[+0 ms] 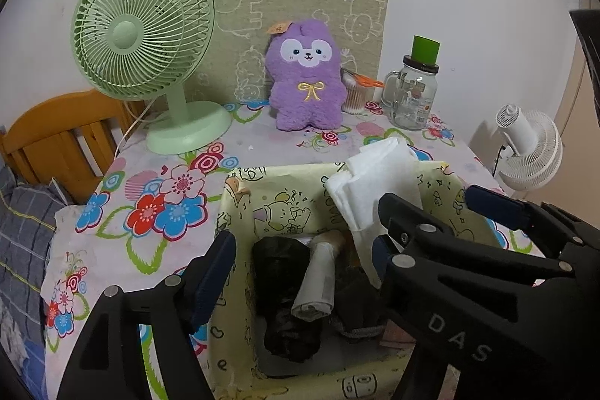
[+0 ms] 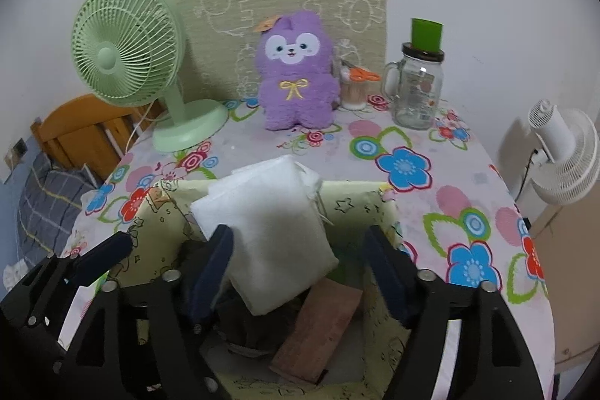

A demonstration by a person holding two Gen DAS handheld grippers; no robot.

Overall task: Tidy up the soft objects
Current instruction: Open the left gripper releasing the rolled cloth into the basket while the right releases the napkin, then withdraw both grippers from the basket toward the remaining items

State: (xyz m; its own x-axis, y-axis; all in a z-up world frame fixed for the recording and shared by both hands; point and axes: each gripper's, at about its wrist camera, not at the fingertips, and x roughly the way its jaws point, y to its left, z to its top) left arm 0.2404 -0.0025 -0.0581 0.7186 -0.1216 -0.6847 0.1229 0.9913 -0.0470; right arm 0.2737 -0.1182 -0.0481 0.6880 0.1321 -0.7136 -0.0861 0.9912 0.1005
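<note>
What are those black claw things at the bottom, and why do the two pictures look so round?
The claws are two grabbers a person holds, one per hand. Each carries a wide round-lens camera, so each picture looks out along its own claws: one from the left gripper, one from the right gripper. Both are open, holding nothing. Below them a yellow cartoon box sits on a flowery tablecloth. A folded white cloth leans in the box. Behind stand a purple plush toy, a green fan and a glass jar.
</note>
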